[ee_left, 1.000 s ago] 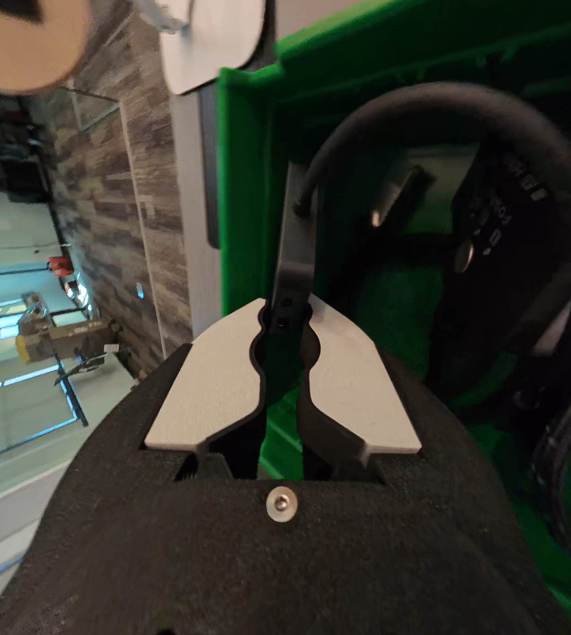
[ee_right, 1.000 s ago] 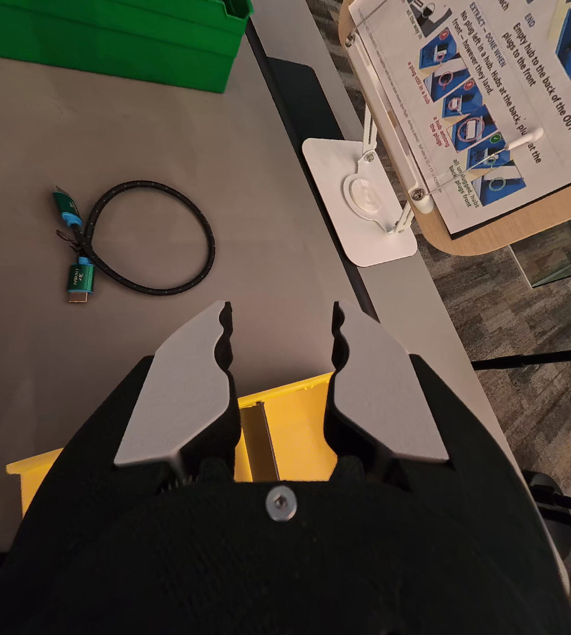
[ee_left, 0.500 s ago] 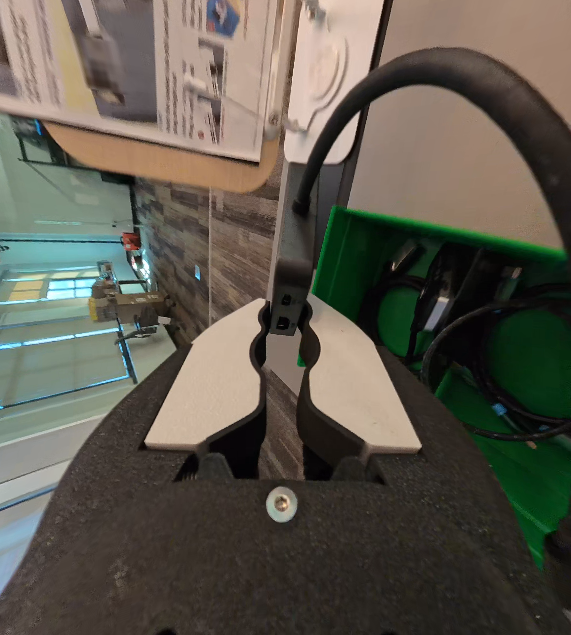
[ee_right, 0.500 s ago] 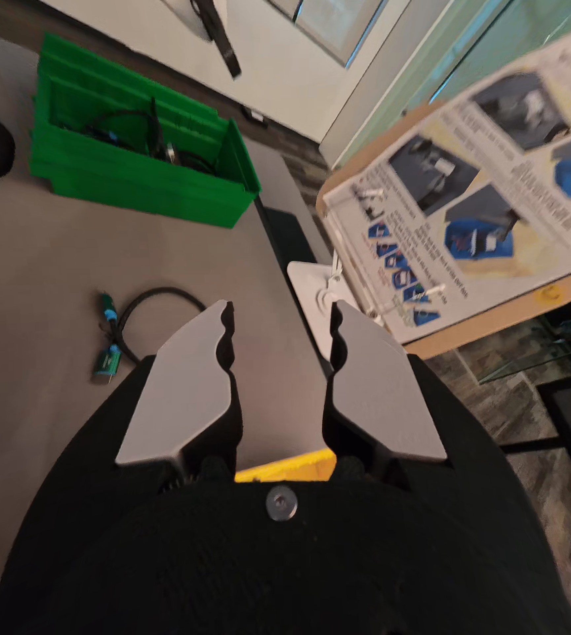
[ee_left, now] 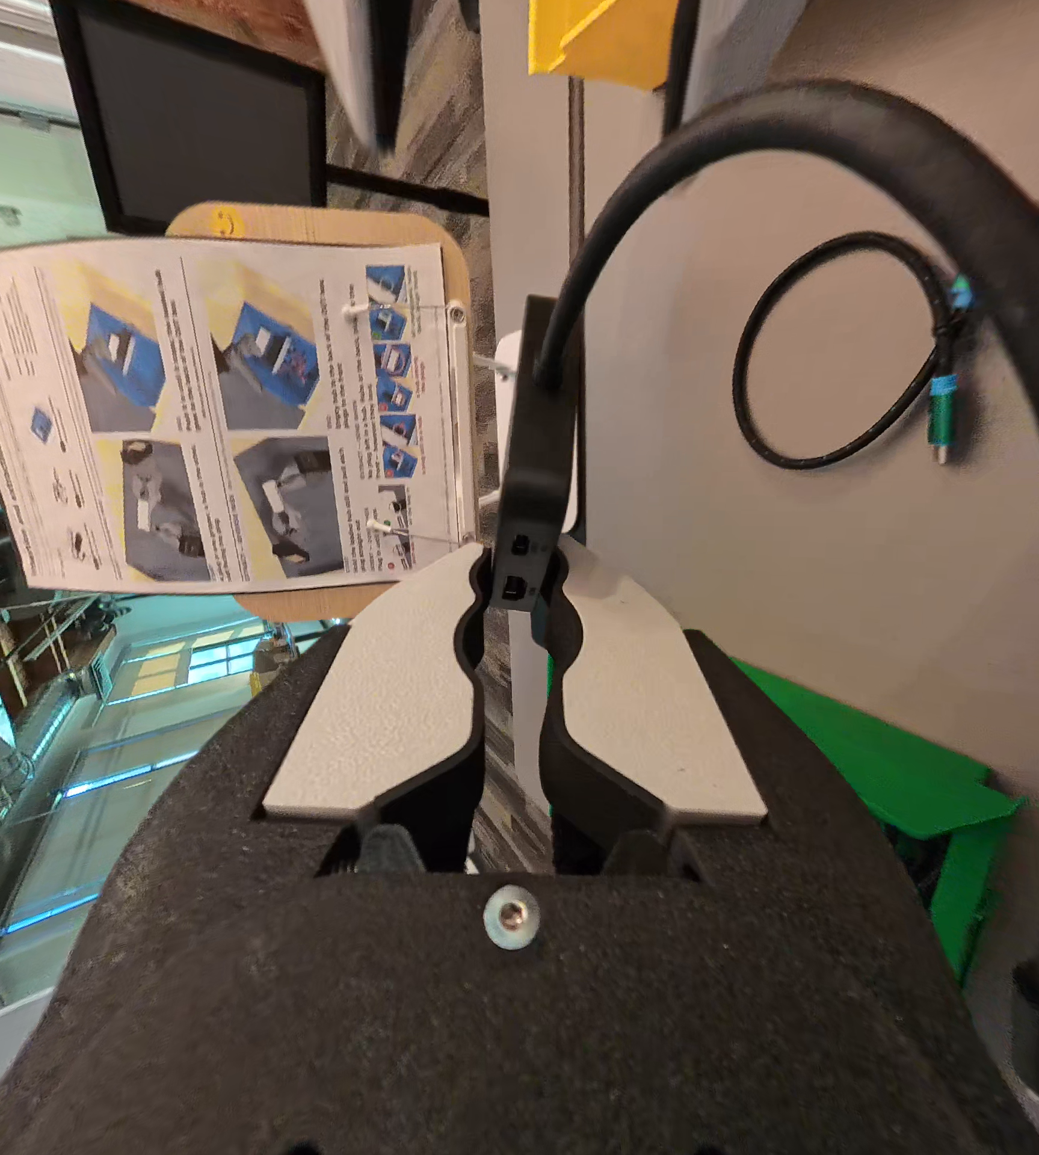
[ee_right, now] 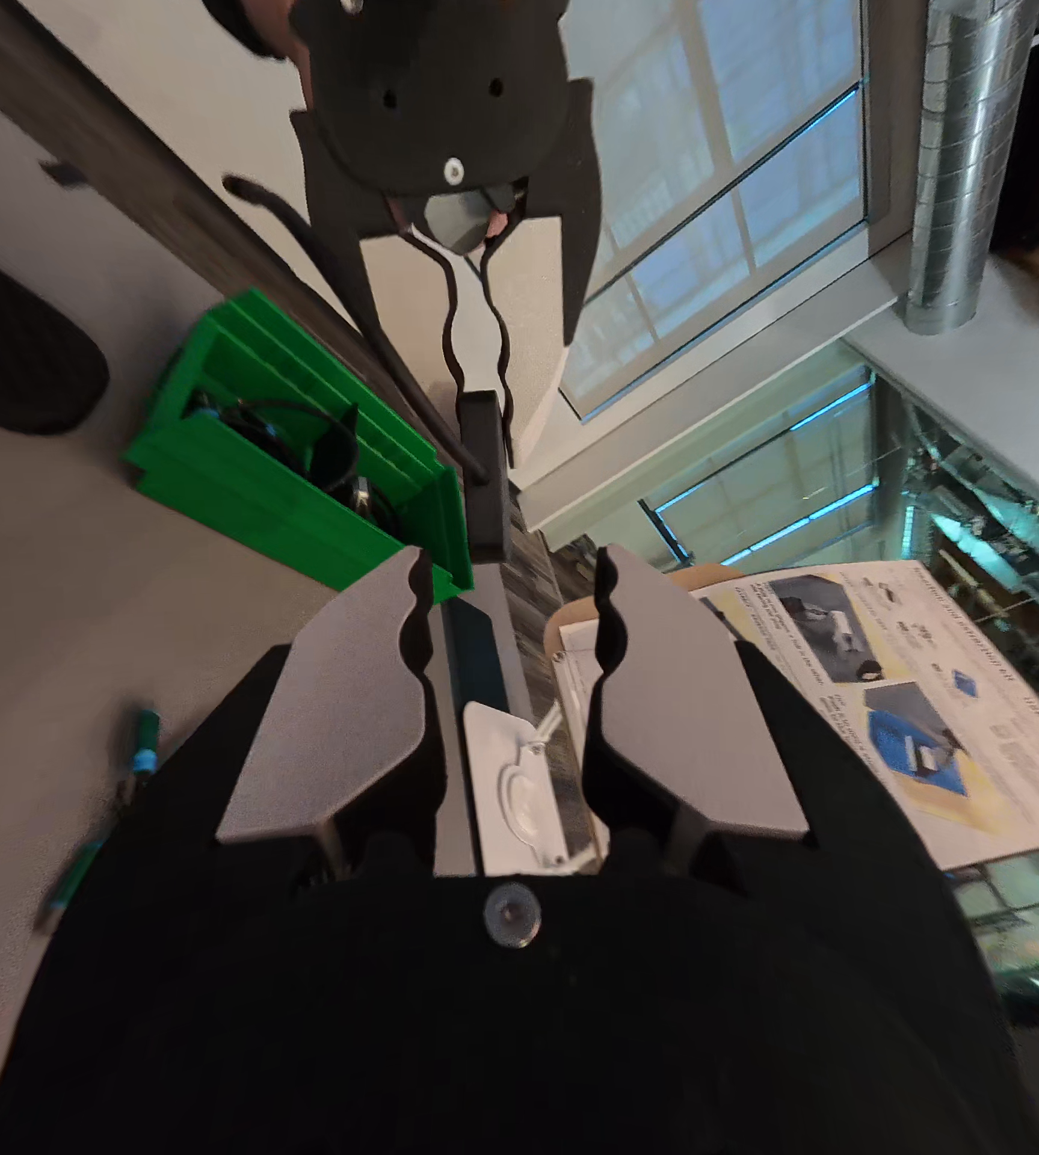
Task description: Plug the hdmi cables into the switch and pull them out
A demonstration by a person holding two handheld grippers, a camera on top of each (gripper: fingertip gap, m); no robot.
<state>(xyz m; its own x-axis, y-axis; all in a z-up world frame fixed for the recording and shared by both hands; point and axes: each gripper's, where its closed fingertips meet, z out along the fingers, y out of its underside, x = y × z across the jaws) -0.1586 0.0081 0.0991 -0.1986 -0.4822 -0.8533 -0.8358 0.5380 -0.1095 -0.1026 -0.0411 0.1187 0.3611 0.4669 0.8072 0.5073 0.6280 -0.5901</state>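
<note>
My left gripper [ee_left: 518,578] is shut on a black HDMI switch [ee_left: 532,462], held in the air edge-on, with its thick black attached cable [ee_left: 942,206] arching over to the right. A short braided HDMI cable [ee_left: 817,369] with green plugs lies coiled on the grey table. In the right wrist view the switch [ee_right: 485,481] hangs in the left gripper [ee_right: 480,406] just beyond my right gripper [ee_right: 510,584], which is open and empty. The green plugs [ee_right: 141,744] of the loose cable show at the lower left.
A green bin [ee_right: 291,475] [ee_left: 867,781] with more cables stands on the table. An instruction sheet on a wooden board [ee_left: 216,412] [ee_right: 867,700] stands on a white base [ee_right: 517,787] at the table edge. A yellow bin's corner [ee_left: 598,37] shows at the top. About 8 cm separates my left fingertips from my right.
My left gripper has lifted the switch out of the green bin and swung it over the table. My right gripper has tilted up from the table to face the switch, still open.
</note>
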